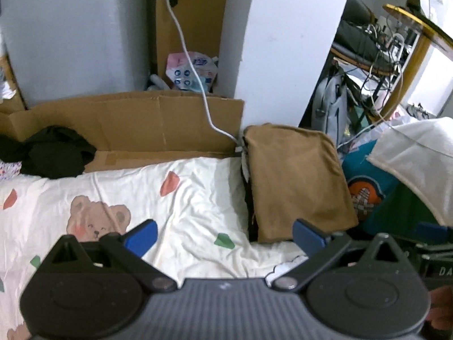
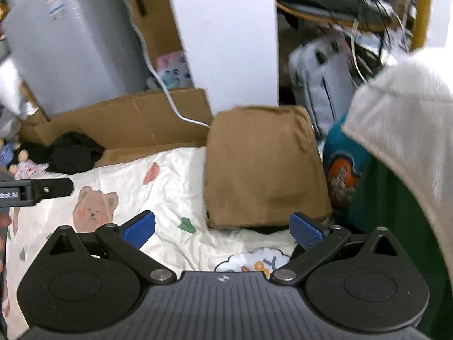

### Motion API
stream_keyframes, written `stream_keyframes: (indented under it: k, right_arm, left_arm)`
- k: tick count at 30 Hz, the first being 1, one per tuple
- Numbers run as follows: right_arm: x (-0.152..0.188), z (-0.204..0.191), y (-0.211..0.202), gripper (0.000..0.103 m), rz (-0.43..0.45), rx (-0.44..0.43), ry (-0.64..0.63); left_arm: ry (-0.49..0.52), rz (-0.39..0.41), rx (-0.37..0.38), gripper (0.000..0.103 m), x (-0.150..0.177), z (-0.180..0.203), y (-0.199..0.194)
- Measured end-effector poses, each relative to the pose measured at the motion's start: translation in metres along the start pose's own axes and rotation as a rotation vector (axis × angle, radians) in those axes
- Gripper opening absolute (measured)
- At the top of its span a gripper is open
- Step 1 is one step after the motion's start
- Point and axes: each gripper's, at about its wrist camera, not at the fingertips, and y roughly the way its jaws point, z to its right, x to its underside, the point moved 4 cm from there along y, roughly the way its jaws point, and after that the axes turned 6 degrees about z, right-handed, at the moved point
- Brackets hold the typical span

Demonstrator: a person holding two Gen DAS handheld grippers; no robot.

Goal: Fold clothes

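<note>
- The left gripper sits low in the left wrist view, its blue fingers spread wide and holding nothing, above the white bear-print sheet.
- The right gripper is likewise released — its blue pads stand well apart with only the sheet between them.
- A folded brown garment lies right of centre in the left wrist view, on top of something dark at the sheet's right edge; in the right wrist view it fills the middle of the frame, just beyond the open fingers.
- A crumpled black garment rests at the left, against flattened cardboard.
- A white cable runs down from the top — ending near the brown garment's upper left corner.
- White cloth fills the right side of the right wrist view.
</note>
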Motion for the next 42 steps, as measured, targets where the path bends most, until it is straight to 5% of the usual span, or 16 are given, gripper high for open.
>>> stream_keyframes:
  k: [7, 24, 33, 42]
  right_arm:
    - [-0.001, -0.012, -0.037, 0.103, 0.035, -0.035, 0.047]
    - [0.014, -0.036, -0.096, 0.103, 0.068, -0.125, 0.039]
    - [0.017, -0.047, -0.128, 0.103, 0.147, -0.069, 0.002]
    - [0.018, -0.058, -0.137, 0.103, 0.188, -0.091, -0.024]
  left_arm:
    - [0.014, 0.043, -0.067, 0.103, 0.003, -0.009, -0.043]
    - [0.094, 0.149, -0.026, 0.103, 0.041, 0.020, -0.116]
    - [0.120, 0.257, -0.087, 0.103, 0.038, 0.026, -0.142]
    - [0.106, 0.253, -0.073, 0.103, 0.047, 0.026, -0.151]
